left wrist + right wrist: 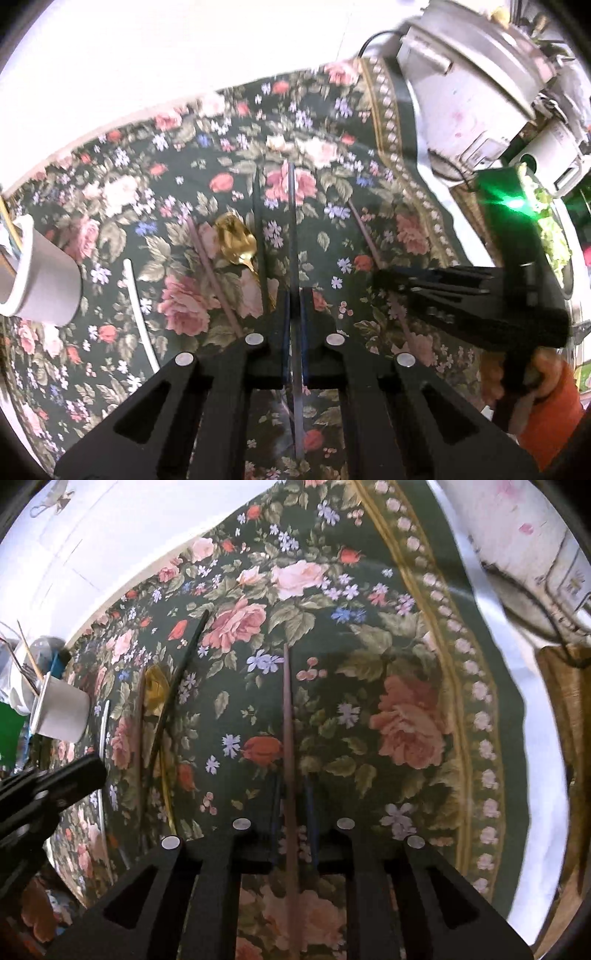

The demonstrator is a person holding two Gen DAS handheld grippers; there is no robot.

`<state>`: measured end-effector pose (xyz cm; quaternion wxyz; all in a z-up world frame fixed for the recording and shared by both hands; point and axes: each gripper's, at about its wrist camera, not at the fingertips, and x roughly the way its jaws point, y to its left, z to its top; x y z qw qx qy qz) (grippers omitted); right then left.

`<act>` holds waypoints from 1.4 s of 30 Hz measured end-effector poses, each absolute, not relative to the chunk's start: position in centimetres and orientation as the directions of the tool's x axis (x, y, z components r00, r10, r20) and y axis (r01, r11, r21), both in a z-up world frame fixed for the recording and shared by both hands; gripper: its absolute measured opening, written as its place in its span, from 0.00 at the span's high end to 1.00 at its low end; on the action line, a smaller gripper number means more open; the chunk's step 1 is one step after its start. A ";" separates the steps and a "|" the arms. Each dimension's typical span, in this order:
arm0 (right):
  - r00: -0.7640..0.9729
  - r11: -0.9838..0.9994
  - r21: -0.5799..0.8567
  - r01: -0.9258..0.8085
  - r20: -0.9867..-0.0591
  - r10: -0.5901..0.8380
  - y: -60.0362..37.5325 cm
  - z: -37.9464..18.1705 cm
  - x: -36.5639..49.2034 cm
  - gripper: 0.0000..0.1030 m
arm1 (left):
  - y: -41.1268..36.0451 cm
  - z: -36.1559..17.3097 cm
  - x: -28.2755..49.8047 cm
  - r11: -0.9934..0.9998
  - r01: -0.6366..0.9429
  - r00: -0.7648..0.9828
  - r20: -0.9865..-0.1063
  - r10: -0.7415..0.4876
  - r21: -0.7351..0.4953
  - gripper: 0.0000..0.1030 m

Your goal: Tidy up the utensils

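Left wrist view showed my left gripper (293, 306) pinching a dark chopstick (291, 221) between pressed-together jaws, the stick running forward over the floral cloth (369, 192) and also back under the camera. Beside it a black chopstick (258, 229) lay on the cloth, with a gold spoon (236, 240), a brown chopstick (214, 273) and a white stick (140, 314) farther left, near a white cup (44, 288). My right gripper (384, 280) hung over another brown stick at the right. On the right wrist view, that gripper (293, 801) had its jaws a little apart with the brown stick (286, 720) lying between them on the cloth; I could not tell whether the pads touched it. The cup (62, 712) already held a few thin sticks. I judged these chopsticks light, stiff and slick, prone to swivel or slide out of a pinch taken near one end. A hold nearer the middle seemed safer to me, since the thin taper offers the pads little surface. The spoon, I reckoned, would be heavier at the bowl and best gripped on its handle.
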<state>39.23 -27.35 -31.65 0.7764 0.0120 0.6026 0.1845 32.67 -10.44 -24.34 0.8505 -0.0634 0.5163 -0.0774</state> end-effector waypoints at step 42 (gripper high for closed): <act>0.531 0.878 0.223 -0.423 -0.724 0.440 -14.9 -17.1 32.5 0.95 | 3.6 -11.9 24.8 0.977 0.027 0.755 -0.636 -0.160 -0.213 0.97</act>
